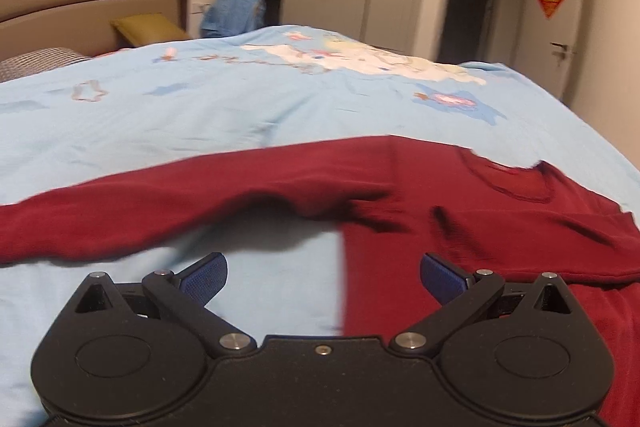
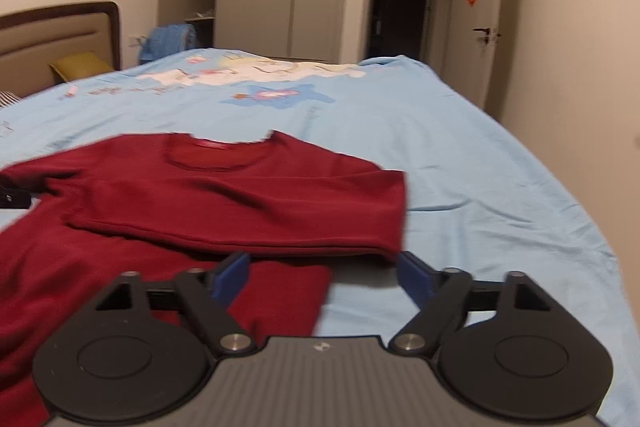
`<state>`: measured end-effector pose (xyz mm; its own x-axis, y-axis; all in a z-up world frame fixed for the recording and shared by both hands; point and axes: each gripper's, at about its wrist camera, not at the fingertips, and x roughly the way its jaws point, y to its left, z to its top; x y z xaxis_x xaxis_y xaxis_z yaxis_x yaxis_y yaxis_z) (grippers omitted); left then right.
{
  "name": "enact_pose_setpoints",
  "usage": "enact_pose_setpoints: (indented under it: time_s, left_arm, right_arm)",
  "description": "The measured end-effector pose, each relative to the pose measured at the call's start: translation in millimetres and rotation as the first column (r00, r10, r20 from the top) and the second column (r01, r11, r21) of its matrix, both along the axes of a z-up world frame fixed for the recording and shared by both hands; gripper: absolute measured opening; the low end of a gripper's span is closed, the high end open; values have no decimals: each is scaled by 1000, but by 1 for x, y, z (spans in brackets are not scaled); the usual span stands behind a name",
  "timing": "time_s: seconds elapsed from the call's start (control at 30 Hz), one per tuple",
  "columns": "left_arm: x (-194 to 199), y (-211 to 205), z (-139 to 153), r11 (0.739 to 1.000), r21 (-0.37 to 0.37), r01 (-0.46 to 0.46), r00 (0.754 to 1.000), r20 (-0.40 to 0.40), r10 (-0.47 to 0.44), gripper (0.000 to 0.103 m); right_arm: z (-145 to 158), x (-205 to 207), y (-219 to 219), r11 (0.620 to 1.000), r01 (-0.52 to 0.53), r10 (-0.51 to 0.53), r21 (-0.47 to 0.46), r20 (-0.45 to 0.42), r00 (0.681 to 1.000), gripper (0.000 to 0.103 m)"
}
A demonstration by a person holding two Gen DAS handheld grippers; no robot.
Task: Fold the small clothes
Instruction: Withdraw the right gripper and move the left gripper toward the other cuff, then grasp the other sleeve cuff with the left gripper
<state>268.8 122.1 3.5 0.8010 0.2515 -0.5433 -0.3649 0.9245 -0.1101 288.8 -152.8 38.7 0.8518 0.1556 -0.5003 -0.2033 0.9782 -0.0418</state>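
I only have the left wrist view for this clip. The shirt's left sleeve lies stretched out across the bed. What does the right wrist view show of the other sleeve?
Observer: The right sleeve is already folded across the chest of the red shirt, below the collar.
Operator: Is the right gripper holding cloth?
Observer: No. The right gripper is open, with nothing between its blue pads, just short of the folded sleeve's edge.
Operator: What is under it?
Observer: One pad is over the shirt's body, the other over the bare blue bedsheet.
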Motion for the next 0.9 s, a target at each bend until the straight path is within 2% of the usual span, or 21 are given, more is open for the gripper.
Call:
enact_pose_setpoints:
  time_s: [0.1,0.17,0.27,0.33,0.43,0.53,0.7,0.87,0.9]
  left_arm:
    - [-29,36,7,994,13,-106,994,-5,106,102]
    - [-46,63,8,982,11,-186,982,-21,186,102]
    - [-66,104,6,950,-24,-310,950,-48,309,102]
    - [-77,129,2,922,-76,-379,925,-68,375,102]
    - [-88,154,-4,887,-168,-430,903,-87,421,102]
    - [-91,166,-11,863,-235,-448,894,-93,438,102]
    - [-89,171,-15,824,-268,-499,864,-84,496,102]
    - [-91,174,-15,770,-288,-569,815,-68,576,85]
    - [-94,175,-14,761,-298,-577,806,-57,589,78]
  right_arm:
    - [9,-13,22,995,-60,63,82,-39,997,103]
    - [14,-22,40,988,-91,99,123,-63,993,103]
    - [21,-33,67,981,-108,125,159,-96,988,103]
    - [26,-37,84,982,-96,117,163,-131,984,103]
    - [33,-41,107,986,-74,101,152,-180,978,103]
    - [40,-46,130,994,-57,75,94,-205,976,103]
    - [52,-56,156,994,-99,107,51,-182,977,103]
    - [63,-61,170,991,-129,132,34,-158,978,103]
    - [64,-63,172,991,-131,134,27,-152,979,103]
